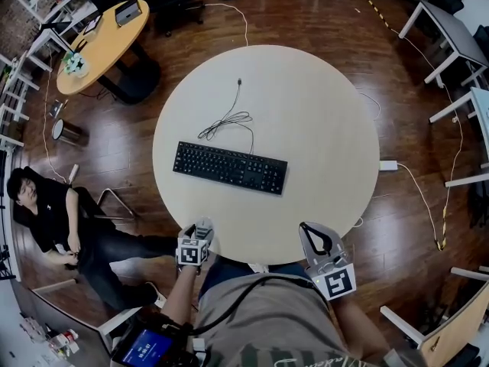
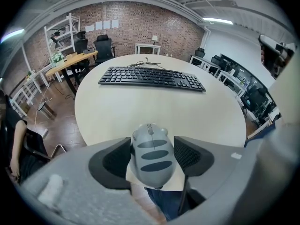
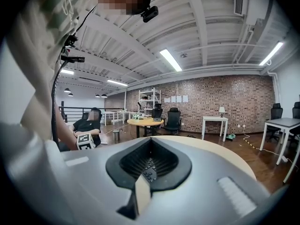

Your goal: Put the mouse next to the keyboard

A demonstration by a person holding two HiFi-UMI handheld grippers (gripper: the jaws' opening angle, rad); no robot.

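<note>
Mouse (image 2: 151, 157) clamped in left tongs (image 2: 152, 146), right tongs (image 3: 149, 162) closed empty, keyboard (image 2: 151, 77) on round table (image 2: 112, 118), brick wall (image 2: 140, 25) behind

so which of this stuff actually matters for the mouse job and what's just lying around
In the job:
- mouse, gripped in the left tool
- keyboard
- round table

Lying about:
- loose cable behind the keyboard
- white adapter beside the table
- right tool, shut, empty
</note>
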